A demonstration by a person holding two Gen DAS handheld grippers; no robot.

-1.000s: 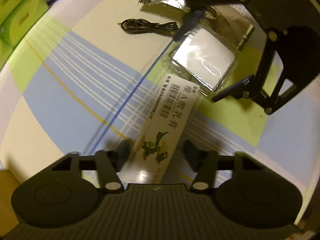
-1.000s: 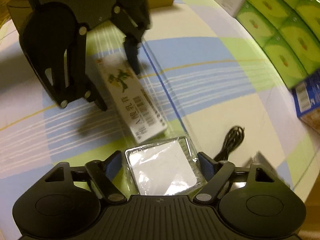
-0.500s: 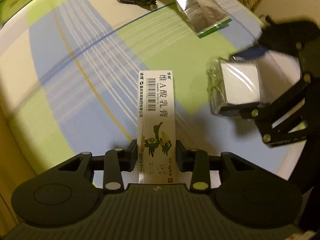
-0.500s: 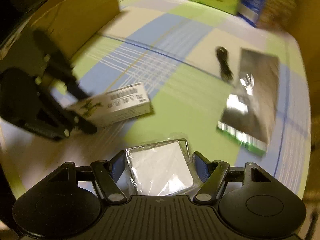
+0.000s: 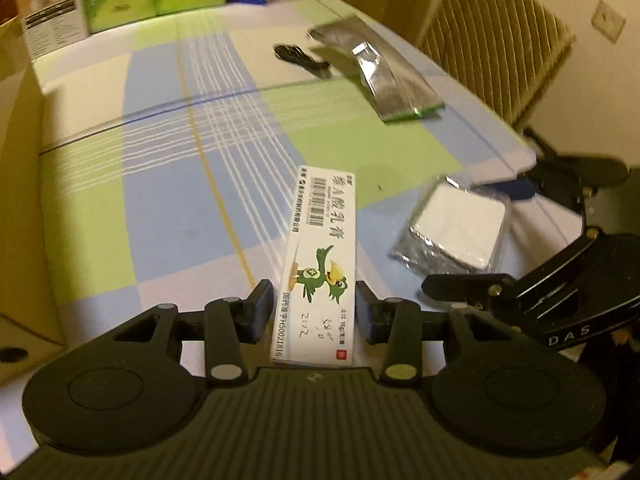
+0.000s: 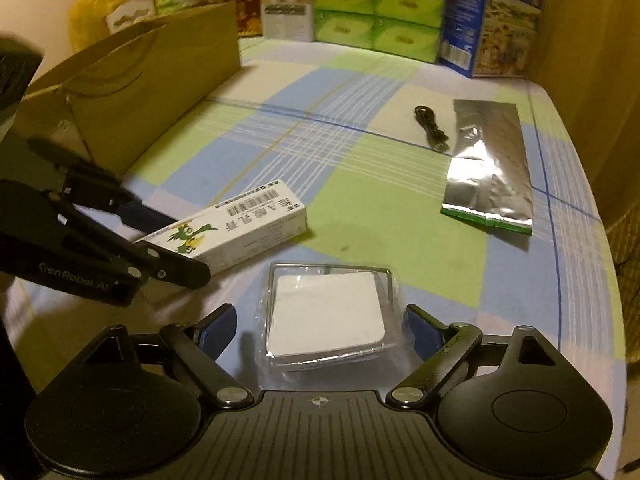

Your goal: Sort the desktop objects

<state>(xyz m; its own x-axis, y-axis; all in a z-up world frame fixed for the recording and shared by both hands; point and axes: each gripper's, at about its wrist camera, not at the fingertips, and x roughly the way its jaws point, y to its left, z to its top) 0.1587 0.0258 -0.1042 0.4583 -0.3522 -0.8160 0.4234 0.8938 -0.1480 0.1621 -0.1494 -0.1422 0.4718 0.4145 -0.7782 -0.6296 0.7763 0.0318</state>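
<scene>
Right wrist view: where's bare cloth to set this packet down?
Widest free patch: the blue-and-green checks between the cardboard box, the cable and the carton. A smaller green square lies between carton and foil pouch. Crowded near the left gripper and along the back row of tissue boxes.

Dim, yellowish room around a checked table

A cloth (image 6: 400, 208) of blue, green and cream checks covers the table; a ribbed beige radiator (image 5: 496, 36) stands off its right edge against a pale wall (image 5: 592, 80) with a socket plate (image 5: 608, 20).
</scene>
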